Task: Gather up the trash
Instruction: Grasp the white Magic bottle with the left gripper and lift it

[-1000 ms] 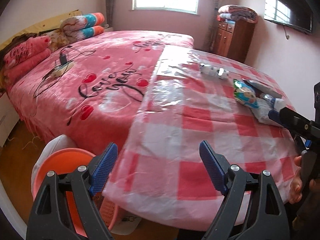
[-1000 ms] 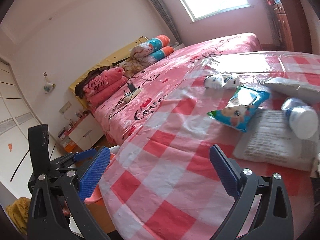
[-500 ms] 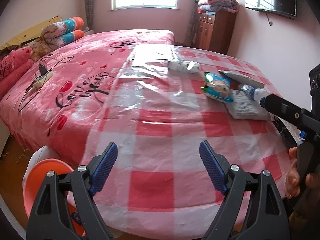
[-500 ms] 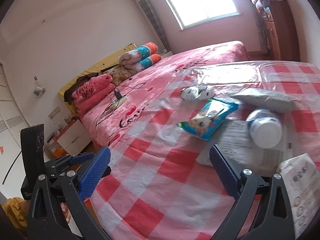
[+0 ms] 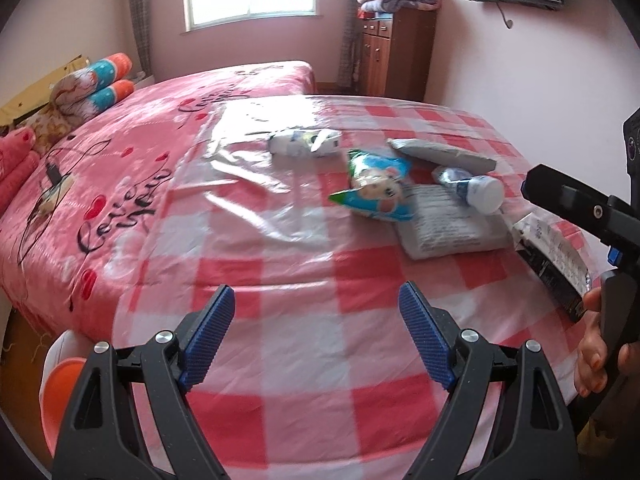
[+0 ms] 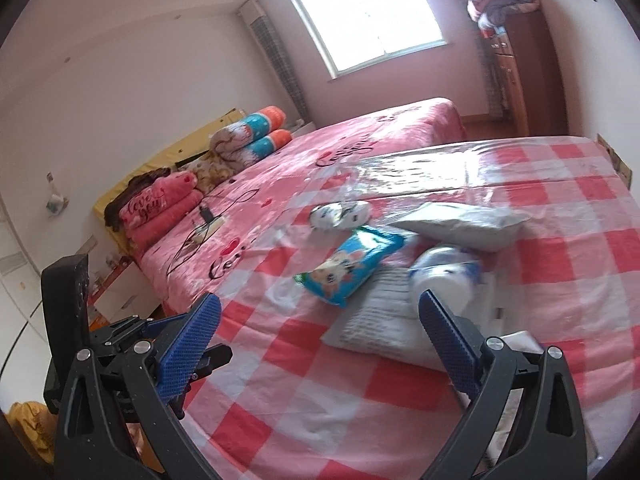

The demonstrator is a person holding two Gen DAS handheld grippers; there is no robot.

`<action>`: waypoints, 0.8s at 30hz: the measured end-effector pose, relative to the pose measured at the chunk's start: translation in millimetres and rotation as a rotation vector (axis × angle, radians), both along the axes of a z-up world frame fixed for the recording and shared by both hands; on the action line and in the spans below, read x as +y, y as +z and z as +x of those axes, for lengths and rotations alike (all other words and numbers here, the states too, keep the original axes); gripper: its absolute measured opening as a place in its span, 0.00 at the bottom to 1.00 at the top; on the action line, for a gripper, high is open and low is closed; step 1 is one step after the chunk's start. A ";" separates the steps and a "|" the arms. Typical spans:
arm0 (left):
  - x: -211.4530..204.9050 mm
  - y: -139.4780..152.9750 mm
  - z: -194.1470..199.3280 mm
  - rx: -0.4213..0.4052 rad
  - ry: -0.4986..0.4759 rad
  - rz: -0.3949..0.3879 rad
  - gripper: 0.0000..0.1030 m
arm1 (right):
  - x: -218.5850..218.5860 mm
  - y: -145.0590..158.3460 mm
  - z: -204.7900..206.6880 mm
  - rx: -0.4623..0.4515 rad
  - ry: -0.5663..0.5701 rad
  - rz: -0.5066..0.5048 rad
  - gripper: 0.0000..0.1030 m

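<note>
Trash lies on the red-and-white checked cloth at the bed's foot. A blue snack bag rests partly on a flat white printed packet. A plastic bottle with a white cap lies beside it, a grey pouch behind, and a crumpled white wrapper farther back. A white-and-black packet sits at the right edge. My left gripper is open over bare cloth. My right gripper is open, short of the packet.
An orange bin with a white liner stands on the floor at the bed's near left corner. Rolled blankets and a charger with cable lie on the pink bedspread. A wooden cabinet stands by the far wall.
Both grippers have swung rightward and forward over the bed's foot; the trash pile now sits closer and more central. The orange bin has slid toward the left edge. The jaws kept their width.
</note>
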State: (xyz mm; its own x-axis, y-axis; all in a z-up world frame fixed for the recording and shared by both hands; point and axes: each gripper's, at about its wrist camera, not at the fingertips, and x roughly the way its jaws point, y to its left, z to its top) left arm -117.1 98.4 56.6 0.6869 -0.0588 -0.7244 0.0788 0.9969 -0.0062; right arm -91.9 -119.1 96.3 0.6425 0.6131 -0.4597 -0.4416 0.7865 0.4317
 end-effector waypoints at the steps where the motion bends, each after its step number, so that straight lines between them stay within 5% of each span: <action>1: -4.4 1.0 2.3 -0.001 -0.008 -0.002 0.82 | -5.7 0.2 1.3 0.007 -0.013 0.009 0.95; 14: -89.0 10.1 32.3 -0.012 -0.167 -0.023 0.82 | -109.1 -16.4 19.6 0.124 -0.263 0.120 0.95; 24: -131.6 2.5 76.1 0.098 -0.173 -0.099 0.82 | -156.1 -30.2 20.6 0.143 -0.343 0.176 0.95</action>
